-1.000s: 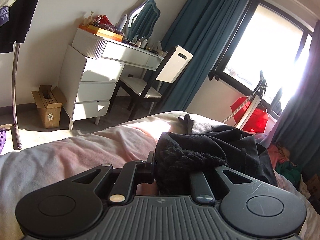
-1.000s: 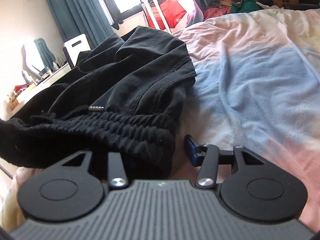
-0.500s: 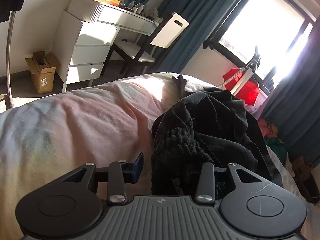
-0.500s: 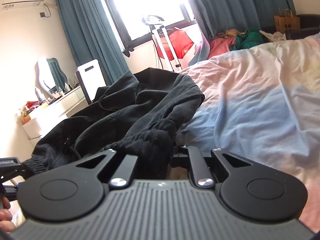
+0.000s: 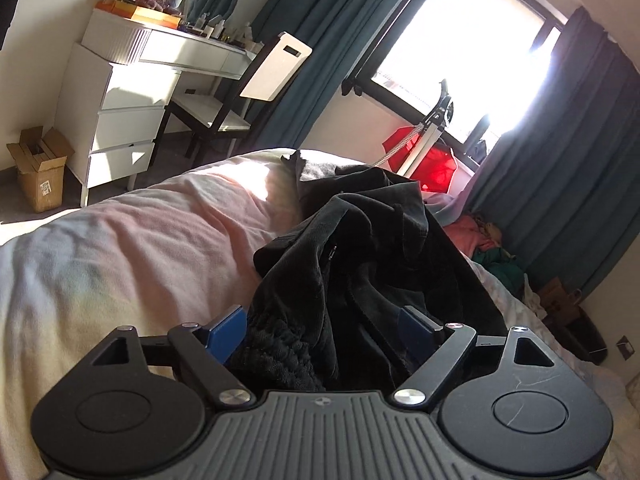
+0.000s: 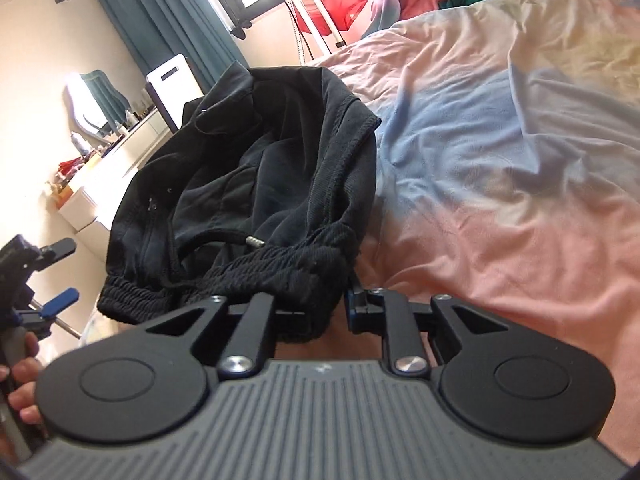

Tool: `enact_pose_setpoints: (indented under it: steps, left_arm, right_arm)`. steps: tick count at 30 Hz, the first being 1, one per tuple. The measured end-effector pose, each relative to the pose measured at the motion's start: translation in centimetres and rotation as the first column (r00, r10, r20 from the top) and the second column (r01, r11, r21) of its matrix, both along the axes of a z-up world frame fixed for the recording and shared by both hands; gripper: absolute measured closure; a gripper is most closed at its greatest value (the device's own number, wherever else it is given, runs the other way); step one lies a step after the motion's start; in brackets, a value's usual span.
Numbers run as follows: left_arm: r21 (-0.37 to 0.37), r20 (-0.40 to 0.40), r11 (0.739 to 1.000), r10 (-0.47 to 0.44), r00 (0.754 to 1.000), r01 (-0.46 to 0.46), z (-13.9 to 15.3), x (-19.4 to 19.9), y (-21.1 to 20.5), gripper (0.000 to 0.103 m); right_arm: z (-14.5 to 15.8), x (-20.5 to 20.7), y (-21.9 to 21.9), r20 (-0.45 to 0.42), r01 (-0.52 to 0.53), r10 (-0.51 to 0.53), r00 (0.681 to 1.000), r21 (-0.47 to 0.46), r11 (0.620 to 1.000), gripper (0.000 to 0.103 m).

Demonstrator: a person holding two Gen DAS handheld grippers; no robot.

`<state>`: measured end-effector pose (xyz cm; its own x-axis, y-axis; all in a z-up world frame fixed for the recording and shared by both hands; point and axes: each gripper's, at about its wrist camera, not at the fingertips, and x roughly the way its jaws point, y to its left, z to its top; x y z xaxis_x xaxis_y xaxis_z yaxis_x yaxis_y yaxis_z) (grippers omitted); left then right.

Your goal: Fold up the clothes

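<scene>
Looked forward and down from each wrist, close over the bed point(image 5: 120, 248); shared the black garment point(image 6: 260, 168) and window point(image 5: 460, 52).

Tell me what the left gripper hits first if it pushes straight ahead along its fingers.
The black garment. Its ribbed waistband already lies bunched between the opening jaws of the left gripper, so it would meet that cloth at once, probably well before the bedspread underneath.
</scene>
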<state>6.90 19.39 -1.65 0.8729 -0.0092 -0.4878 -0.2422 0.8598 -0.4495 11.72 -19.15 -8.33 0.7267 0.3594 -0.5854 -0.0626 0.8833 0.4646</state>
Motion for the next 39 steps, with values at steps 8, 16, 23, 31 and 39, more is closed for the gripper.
enact_pose_setpoints:
  steps: [8,16,23,31,39]
  left_arm:
    - [0.032,-0.098,0.999,0.034,0.995,-0.031,-1.4,3.6,0.4,0.017]
    - [0.041,-0.182,0.999,0.023,0.983,-0.016,-3.7,5.3,0.5,0.018]
    - [0.049,-0.265,0.998,0.047,0.963,-0.035,-5.7,7.0,0.6,0.025]
    - [0.049,-0.21,0.998,0.048,0.977,-0.038,-4.7,7.0,0.8,0.077]
    - [-0.001,-0.086,0.998,0.065,0.994,-0.065,-0.1,7.1,5.1,0.085]
  right_arm:
    - [1.1,-1.5,-4.5,-0.021,0.046,-0.043,0.999,0.173,0.984,0.059]
    - [-1.7,1.7,-5.6,-0.1,0.082,-0.05,0.994,0.351,0.933,0.032]
    - [-4.4,4.2,-1.8,-0.116,0.047,-0.014,0.993,0.289,0.956,0.05]
    - [-4.9,3.5,-1.5,-0.125,0.07,-0.035,0.992,0.281,0.957,0.079]
    - [-2.8,2.0,1.3,-0.117,-0.001,0.062,0.991,0.46,0.888,0.082]
